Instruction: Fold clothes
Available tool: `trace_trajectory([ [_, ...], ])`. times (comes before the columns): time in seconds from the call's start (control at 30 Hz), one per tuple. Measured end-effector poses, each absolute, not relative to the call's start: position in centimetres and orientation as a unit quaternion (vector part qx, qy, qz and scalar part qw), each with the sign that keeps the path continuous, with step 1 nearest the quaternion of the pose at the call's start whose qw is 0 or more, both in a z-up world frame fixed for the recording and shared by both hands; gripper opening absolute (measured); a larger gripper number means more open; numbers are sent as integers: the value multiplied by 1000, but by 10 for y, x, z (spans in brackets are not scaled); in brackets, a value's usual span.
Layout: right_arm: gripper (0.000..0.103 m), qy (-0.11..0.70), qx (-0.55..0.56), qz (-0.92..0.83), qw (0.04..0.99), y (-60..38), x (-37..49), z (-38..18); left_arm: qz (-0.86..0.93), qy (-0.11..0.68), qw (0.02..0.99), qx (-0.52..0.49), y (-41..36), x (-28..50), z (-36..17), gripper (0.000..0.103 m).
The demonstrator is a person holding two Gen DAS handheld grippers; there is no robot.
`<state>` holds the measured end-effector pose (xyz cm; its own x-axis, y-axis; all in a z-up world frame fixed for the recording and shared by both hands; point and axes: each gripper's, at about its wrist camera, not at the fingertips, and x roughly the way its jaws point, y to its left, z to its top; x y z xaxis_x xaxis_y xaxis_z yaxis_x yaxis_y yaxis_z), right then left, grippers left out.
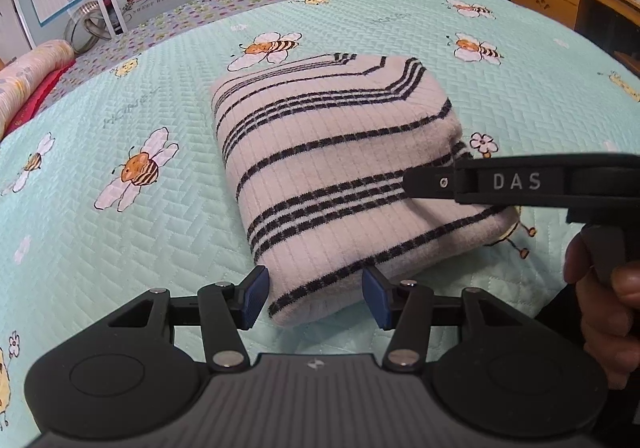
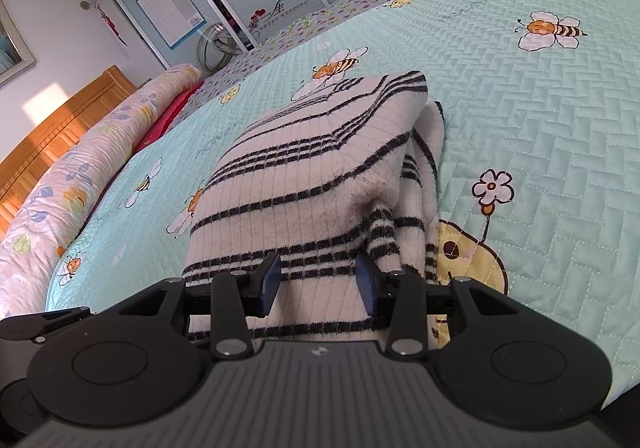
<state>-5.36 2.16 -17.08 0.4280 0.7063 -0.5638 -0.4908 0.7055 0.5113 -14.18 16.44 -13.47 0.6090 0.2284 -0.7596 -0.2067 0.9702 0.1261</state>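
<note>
— Where's the sweater (image 1: 328,168) sitting now?

— It's lying folded in a thick bundle in the middle of the frame, on the bee-print bedspread (image 1: 120,152). The left gripper (image 1: 316,298) is sitting at the bundle's near corner, low in its own view, fingers (image 1: 254,298) spread with the knit lying between them. I'm not seeing the pads pressing in.

— And the other one?

— In the right wrist view the right gripper (image 2: 320,284) is hovering over the near end of the bundle, fingers (image 2: 271,280) standing apart, partly spread, stripes showing between them. Whether the pads are touching the cloth I can't tell. In the left view it's reaching in from the right edge, with a hand (image 1: 604,312) wrapped round its handle.

— So how should they be finishing?

— I'd say the folding is looking nearly done. They should be pressing down evenly, squaring the loose layers bulging at the right side, and lifting away straight so nothing drags open.

— Anything you're missing?

— The underside, and how many layers are tucked inside. The near edge is being cut off by the gripper bodies.
</note>
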Motion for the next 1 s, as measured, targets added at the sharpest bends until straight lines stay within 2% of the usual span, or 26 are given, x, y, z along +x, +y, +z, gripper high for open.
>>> trace_trajectory([
  [0.33,42,397,137,360,833,22,-53,-173,120,404,907,8,157,-145,-112,55],
  [0.57,43,397,138,360,833,22,-54,-172,136,398,907,11,153,-145,-97,62],
  [1.0,43,397,139,361,832,22,-54,-174,141,395,908,8,152,-147,-87,64],
])
